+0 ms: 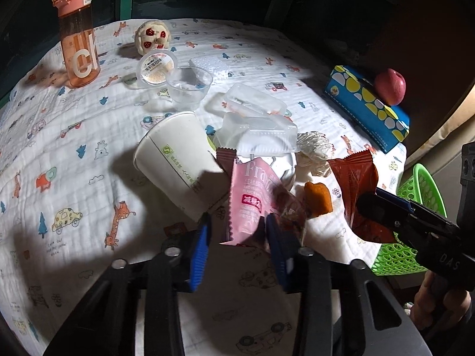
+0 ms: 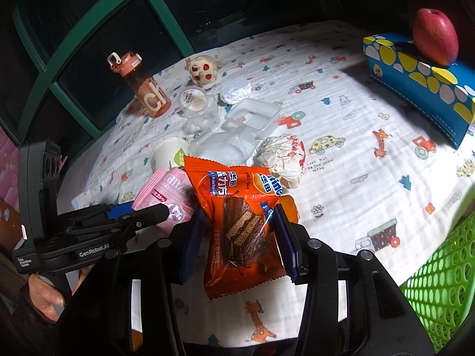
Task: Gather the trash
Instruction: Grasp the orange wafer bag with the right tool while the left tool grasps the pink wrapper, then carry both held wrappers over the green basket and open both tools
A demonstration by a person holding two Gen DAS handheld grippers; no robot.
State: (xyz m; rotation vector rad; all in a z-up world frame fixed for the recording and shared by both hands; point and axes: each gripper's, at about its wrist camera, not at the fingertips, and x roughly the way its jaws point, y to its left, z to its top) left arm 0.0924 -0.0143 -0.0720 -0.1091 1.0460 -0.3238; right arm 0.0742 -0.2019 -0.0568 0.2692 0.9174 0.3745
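Note:
My left gripper point(image 1: 237, 225) is shut on a pink snack wrapper point(image 1: 249, 195), held above the cloth; the wrapper also shows in the right wrist view point(image 2: 166, 190). My right gripper point(image 2: 237, 225) is shut on an orange cake wrapper point(image 2: 237, 225), seen from its back in the left wrist view point(image 1: 356, 190). On the table lie a tipped white paper cup point(image 1: 178, 160), clear plastic trays point(image 1: 258, 124), a crumpled paper ball point(image 2: 282, 157), an orange peel piece point(image 1: 317, 198) and a clear plastic cup point(image 1: 188, 87).
A green mesh basket point(image 2: 439, 273) stands off the table's right edge. A blue tissue box point(image 2: 415, 80) with an apple point(image 2: 435, 37) sits at the far right. A pink water bottle point(image 1: 77, 41), a small plush toy point(image 1: 151, 37) and a lidded jelly cup point(image 1: 156, 68) stand at the back.

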